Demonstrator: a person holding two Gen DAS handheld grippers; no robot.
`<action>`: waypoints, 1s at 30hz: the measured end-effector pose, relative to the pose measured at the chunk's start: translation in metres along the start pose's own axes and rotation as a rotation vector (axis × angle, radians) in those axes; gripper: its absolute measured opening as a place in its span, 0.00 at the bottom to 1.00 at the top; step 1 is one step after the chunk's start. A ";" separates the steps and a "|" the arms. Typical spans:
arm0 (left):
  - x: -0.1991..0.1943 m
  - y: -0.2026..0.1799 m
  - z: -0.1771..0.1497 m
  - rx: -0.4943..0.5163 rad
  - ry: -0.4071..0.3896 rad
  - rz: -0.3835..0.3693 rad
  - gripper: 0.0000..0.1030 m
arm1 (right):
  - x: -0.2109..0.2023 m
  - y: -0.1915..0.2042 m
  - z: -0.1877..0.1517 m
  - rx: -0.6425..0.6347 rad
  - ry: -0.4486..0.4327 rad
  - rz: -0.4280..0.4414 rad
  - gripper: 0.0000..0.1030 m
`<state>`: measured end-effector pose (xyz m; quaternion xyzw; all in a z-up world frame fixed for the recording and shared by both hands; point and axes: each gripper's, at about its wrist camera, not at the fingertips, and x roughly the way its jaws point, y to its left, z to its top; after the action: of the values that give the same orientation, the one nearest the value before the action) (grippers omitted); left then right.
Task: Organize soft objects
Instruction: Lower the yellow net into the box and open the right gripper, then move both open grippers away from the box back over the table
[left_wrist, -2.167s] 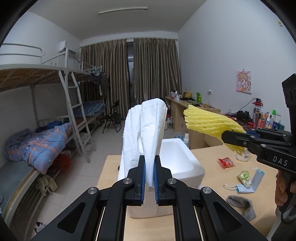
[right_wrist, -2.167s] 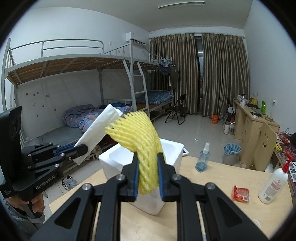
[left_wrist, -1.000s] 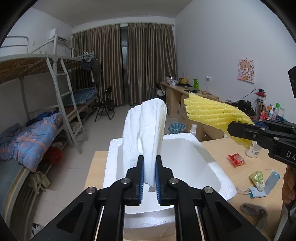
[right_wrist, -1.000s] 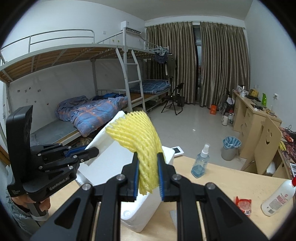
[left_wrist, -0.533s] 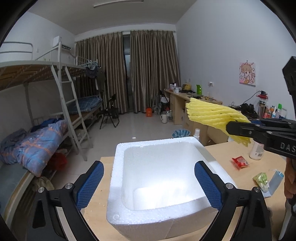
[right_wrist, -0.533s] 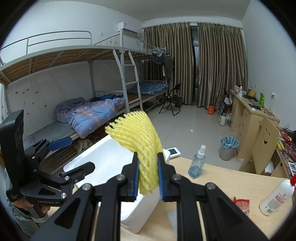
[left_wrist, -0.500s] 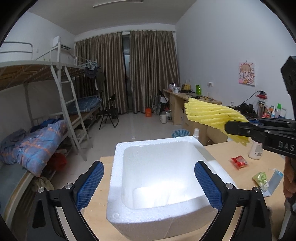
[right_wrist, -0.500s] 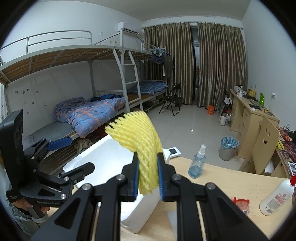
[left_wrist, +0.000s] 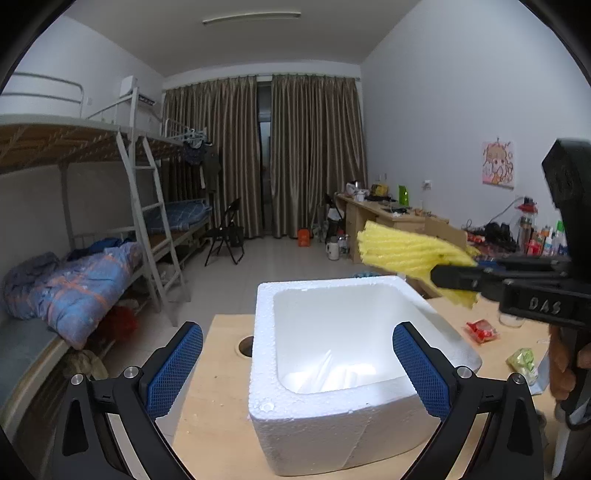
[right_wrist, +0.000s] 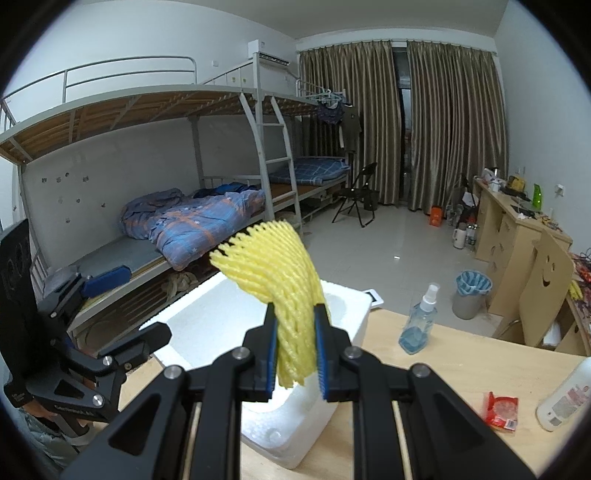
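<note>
A white foam box (left_wrist: 354, 369) stands on the wooden table (left_wrist: 218, 398). A white folded cloth (left_wrist: 328, 373) lies at its bottom. My left gripper (left_wrist: 297, 365) is open and empty, its jaws wide apart just above the box's near side. My right gripper (right_wrist: 295, 347) is shut on a yellow foam net (right_wrist: 273, 273) and holds it above the box's right rim (right_wrist: 332, 295). In the left wrist view the yellow net (left_wrist: 402, 251) and right gripper (left_wrist: 458, 277) hover over the box's far right corner.
A red packet (left_wrist: 480, 330), a green packet (left_wrist: 522, 363) and a blue face mask (left_wrist: 539, 376) lie on the table right of the box. A spray bottle (right_wrist: 419, 325) and a white bottle (right_wrist: 565, 398) stand further right. A bunk bed (right_wrist: 184, 221) is at left.
My left gripper opened and let go of the white cloth, which now lies inside the foam box. The left gripper has drawn back a little. The right gripper still holds the yellow net.
</note>
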<state>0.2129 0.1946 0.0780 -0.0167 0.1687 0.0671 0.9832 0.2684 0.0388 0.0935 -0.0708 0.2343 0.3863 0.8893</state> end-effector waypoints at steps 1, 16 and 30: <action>-0.001 0.001 -0.001 -0.009 -0.005 -0.003 1.00 | 0.003 0.000 0.000 0.001 0.005 0.006 0.20; -0.008 0.002 -0.007 -0.023 -0.046 -0.023 1.00 | 0.013 0.004 -0.007 0.004 0.011 0.043 0.54; 0.007 0.000 -0.012 -0.030 -0.005 -0.023 1.00 | 0.008 0.004 -0.006 0.005 -0.003 0.023 0.62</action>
<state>0.2155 0.1951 0.0643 -0.0335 0.1652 0.0586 0.9840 0.2678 0.0450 0.0844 -0.0654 0.2347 0.3960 0.8853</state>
